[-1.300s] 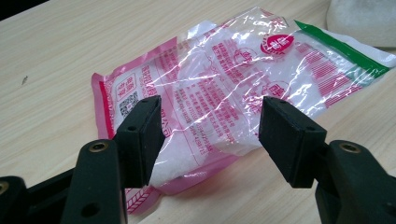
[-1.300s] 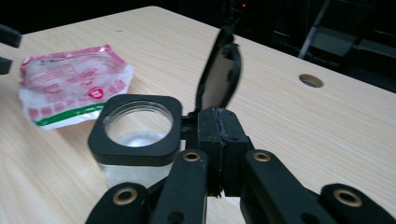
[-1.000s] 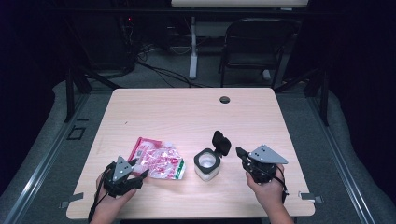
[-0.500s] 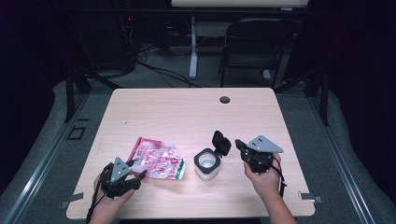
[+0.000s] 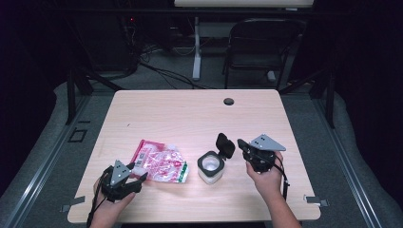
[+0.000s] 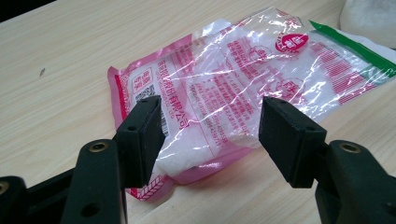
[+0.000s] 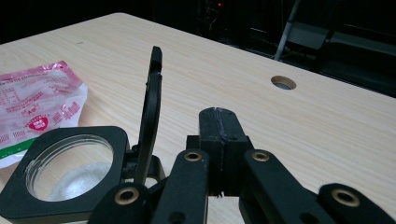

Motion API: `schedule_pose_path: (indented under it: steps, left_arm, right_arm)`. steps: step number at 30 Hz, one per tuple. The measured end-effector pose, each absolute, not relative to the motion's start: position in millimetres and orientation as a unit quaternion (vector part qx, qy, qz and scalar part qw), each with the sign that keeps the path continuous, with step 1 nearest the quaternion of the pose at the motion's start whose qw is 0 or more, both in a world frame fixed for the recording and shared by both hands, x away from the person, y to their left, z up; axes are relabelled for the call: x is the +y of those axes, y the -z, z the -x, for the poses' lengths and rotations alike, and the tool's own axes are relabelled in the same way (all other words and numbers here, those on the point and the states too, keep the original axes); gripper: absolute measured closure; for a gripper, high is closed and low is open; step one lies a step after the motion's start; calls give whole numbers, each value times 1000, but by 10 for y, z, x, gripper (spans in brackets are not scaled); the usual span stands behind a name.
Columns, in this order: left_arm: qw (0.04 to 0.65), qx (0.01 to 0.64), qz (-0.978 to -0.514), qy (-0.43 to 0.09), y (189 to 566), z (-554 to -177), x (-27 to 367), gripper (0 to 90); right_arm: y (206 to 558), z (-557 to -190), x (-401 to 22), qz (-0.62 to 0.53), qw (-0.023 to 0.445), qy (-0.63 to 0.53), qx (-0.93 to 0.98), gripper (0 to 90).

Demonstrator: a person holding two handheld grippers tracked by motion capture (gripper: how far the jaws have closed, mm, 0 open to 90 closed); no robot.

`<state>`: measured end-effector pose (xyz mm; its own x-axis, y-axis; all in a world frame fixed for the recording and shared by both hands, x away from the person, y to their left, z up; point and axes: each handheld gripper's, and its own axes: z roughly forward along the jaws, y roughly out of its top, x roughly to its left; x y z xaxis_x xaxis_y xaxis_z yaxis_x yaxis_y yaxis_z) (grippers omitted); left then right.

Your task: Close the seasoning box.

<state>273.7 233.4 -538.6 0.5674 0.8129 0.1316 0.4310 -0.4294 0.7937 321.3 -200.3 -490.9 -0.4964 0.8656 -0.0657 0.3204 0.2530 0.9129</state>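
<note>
A pink and clear plastic bag [image 5: 159, 163] of white powder lies flat on the wooden table [image 5: 190, 114], its green-edged end toward a square jar [image 5: 211, 167]. The jar has a black rim and its black flip lid [image 5: 225, 145] stands open; white powder shows inside the jar [image 7: 70, 175]. My left gripper [image 5: 137, 176] is open at the bag's near-left corner, jaws either side of the bag [image 6: 224, 98] without touching it. My right gripper [image 5: 241, 144] is shut and empty, just right of the raised lid [image 7: 153, 112].
A round cable hole [image 5: 229, 101] sits near the table's far edge. A black chair [image 5: 261, 47] and a desk leg stand beyond the table. Cables trail on the dark floor. Bare tabletop lies across the far half.
My right gripper has risen slightly and moved a little left toward the jar's lid. The left gripper and the bag have stayed put.
</note>
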Motion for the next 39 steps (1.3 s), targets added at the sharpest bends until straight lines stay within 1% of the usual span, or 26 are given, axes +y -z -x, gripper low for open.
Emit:
schedule_pose_path:
  steps: [7, 39]
  left_arm:
    - [371, 393, -801, -259, 5393, -2755, 2358, 398]
    - [367, 392, -802, -262, 5393, -2743, 2371, 400]
  right_arm:
    - [4934, -3242, -2008, -407, 288, -463, 733, 900]
    - [4899, -3166, -1867, -383, 288, -469, 742, 900]
